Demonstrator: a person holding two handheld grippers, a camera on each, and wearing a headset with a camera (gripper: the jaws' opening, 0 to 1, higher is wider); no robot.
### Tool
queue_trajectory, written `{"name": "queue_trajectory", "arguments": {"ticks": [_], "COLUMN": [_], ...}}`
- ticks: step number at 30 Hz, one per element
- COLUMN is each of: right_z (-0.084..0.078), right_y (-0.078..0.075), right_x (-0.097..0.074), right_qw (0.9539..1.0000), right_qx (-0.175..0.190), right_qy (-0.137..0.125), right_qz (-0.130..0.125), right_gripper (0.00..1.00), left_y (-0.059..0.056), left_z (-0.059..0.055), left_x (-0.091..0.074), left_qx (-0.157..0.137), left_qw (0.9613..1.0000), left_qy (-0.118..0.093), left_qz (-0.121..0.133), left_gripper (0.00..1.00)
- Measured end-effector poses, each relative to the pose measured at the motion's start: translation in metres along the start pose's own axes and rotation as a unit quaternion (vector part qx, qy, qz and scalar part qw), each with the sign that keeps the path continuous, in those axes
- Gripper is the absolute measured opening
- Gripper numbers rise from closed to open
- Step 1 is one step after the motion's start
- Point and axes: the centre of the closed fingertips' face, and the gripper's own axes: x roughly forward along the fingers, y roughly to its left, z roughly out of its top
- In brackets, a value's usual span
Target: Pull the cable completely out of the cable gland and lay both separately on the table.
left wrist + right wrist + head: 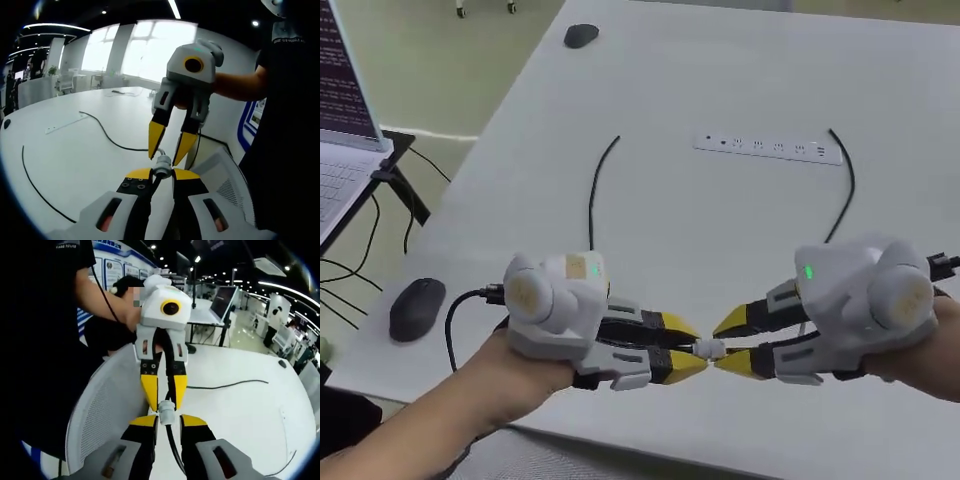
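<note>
The cable gland (pixel 710 350), a small pale fitting, hangs in the air over the near edge of the bench (pixel 720 230), caught where the two claws meet tip to tip. In the right gripper view a dark cable (pixel 172 442) drops from it and is cut off between that view's own jaws. The left claw (pixel 700 347) has its yellow tips drawn in against the gland, one on each side. The right claw (pixel 718 345) has its jaws a little apart, their tips at the gland's other end with the cable running between them; whether they press on anything I cannot tell. The left hand (pixel 510 365) holds its claw level, pointing right; the right hand (pixel 940 340), partly cut off at the frame edge, points its claw left, so the two face each other. Farther back a black lead (pixel 592 200) lies curved on the bench, its near end hidden behind the left claw, so whether it joins the gland's cable is unclear. A power strip (pixel 767 147) lies far right, and a mouse (pixel 417 308) near left.
</note>
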Motion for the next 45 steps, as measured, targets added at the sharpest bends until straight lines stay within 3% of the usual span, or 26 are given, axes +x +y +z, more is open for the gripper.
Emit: {"name": "queue_trajectory", "arguments": {"ticks": [4, 6, 8, 10, 11, 12, 14, 15, 16, 17, 18, 19, 20, 21, 22, 23, 27, 28, 32, 35, 38, 40, 42, 43, 44, 45], "right_z": [0.004, 0.006, 0.006, 0.003, 0.0, -0.002, -0.007, -0.009, -0.01, -0.01, -0.007, 0.001, 0.004, 0.006, 0.006, 0.006, 0.012, 0.011, 0.006, 0.006, 0.005, 0.005, 0.004, 0.005, 0.006, 0.007], "right_y": [-0.001, -0.001, -0.006, -0.009, -0.008, -0.008, -0.006, -0.003, -0.003, -0.009, -0.009, -0.009, -0.008, -0.007, -0.009, -0.008, 0.002, 0.004, 0.01, 0.01, 0.011, 0.012, 0.011, 0.011, 0.011, 0.011], "right_x": [-0.01, -0.013, -0.017, -0.017, -0.016, -0.016, -0.014, -0.013, -0.012, -0.011, -0.011, -0.012, -0.013, -0.013, -0.011, -0.01, -0.008, -0.007, -0.004, -0.004, -0.003, -0.002, 0.0, 0.0, 0.0, -0.001], "right_qw": [0.9943, 0.9911, 0.9824, 0.9687, 0.9585, 0.9555, 0.9419, 0.9275, 0.9253, 0.9288, 0.9252, 0.909, 0.8987, 0.8961, 0.9, 0.8986, 0.883, 0.8821, 0.8867, 0.8824, 0.8859, 0.8975, 0.9213, 0.9258, 0.9341, 0.9421], "right_qx": [0.103, 0.124, 0.172, 0.223, 0.257, 0.266, 0.293, 0.325, 0.328, 0.319, 0.324, 0.354, 0.37, 0.371, 0.363, 0.364, 0.381, 0.381, 0.373, 0.379, 0.372, 0.349, 0.298, 0.29, 0.27, 0.249], "right_qy": [-0.02, -0.038, -0.058, -0.083, -0.083, -0.081, -0.086, -0.082, -0.08, -0.087, -0.096, -0.113, -0.118, -0.122, -0.123, -0.123, -0.121, -0.117, -0.101, -0.104, -0.105, -0.105, -0.104, -0.102, -0.1, -0.102], "right_qz": [0.018, 0.03, 0.044, 0.072, 0.092, 0.098, 0.14, 0.165, 0.173, 0.166, 0.172, 0.19, 0.204, 0.21, 0.208, 0.212, 0.247, 0.251, 0.254, 0.258, 0.256, 0.247, 0.227, 0.22, 0.211, 0.201], "right_gripper": [0.21, 0.21, 0.19, 0.19, 0.2, 0.2, 0.2, 0.2, 0.19, 0.18, 0.17, 0.18, 0.19, 0.2, 0.2, 0.19, 0.17, 0.15, 0.11, 0.09, 0.08, 0.08, 0.07, 0.07, 0.07, 0.07], "left_y": [0.001, 0.001, 0.001, 0.0, 0.0, 0.0, -0.001, -0.002, -0.003, -0.004, -0.004, -0.004, -0.004, -0.004, -0.004, -0.005, -0.007, -0.007, -0.006, -0.006, -0.006, -0.007, -0.007, -0.006, -0.006, -0.004], "left_z": [0.004, 0.006, 0.007, 0.007, 0.007, 0.007, 0.009, 0.01, 0.01, 0.01, 0.01, 0.009, 0.009, 0.009, 0.009, 0.009, 0.01, 0.01, 0.01, 0.01, 0.01, 0.009, 0.007, 0.007, 0.007, 0.008], "left_x": [-0.002, -0.003, -0.004, -0.004, -0.004, -0.004, -0.004, -0.004, -0.004, -0.003, -0.003, -0.003, -0.003, -0.003, -0.003, -0.003, -0.003, -0.003, -0.003, -0.002, -0.001, -0.001, -0.001, -0.001, -0.002, -0.003], "left_qx": [-0.001, 0.0, 0.004, 0.011, 0.012, 0.014, 0.022, 0.027, 0.031, 0.036, 0.039, 0.043, 0.046, 0.046, 0.048, 0.049, 0.053, 0.057, 0.058, 0.057, 0.06, 0.058, 0.05, 0.047, 0.022, 0.03], "left_qw": [1.0, 1.0, 1.0, 0.9999, 0.9999, 0.9999, 0.9998, 0.9996, 0.9995, 0.9993, 0.9992, 0.999, 0.9988, 0.9988, 0.9987, 0.9986, 0.9983, 0.998, 0.9979, 0.9979, 0.9976, 0.9975, 0.9979, 0.998, 0.9988, 0.9987], "left_qy": [-0.002, -0.004, -0.005, 0.001, 0.002, 0.003, 0.003, 0.005, 0.007, 0.009, 0.01, 0.013, 0.014, 0.016, 0.017, 0.017, 0.019, 0.021, 0.023, 0.024, 0.029, 0.031, 0.034, 0.034, 0.035, 0.033], "left_qz": [0.003, 0.004, 0.004, 0.003, 0.003, 0.001, 0.001, -0.001, -0.004, -0.006, -0.007, -0.009, -0.008, -0.008, -0.009, -0.009, -0.016, -0.017, -0.018, -0.019, -0.02, -0.023, -0.025, -0.024, -0.026, -0.025], "left_gripper": [0.15, 0.15, 0.15, 0.15, 0.15, 0.15, 0.15, 0.15, 0.15, 0.15, 0.15, 0.15, 0.15, 0.15, 0.15, 0.15, 0.15, 0.15, 0.15, 0.15, 0.15, 0.15, 0.15, 0.15, 0.15, 0.15]}}
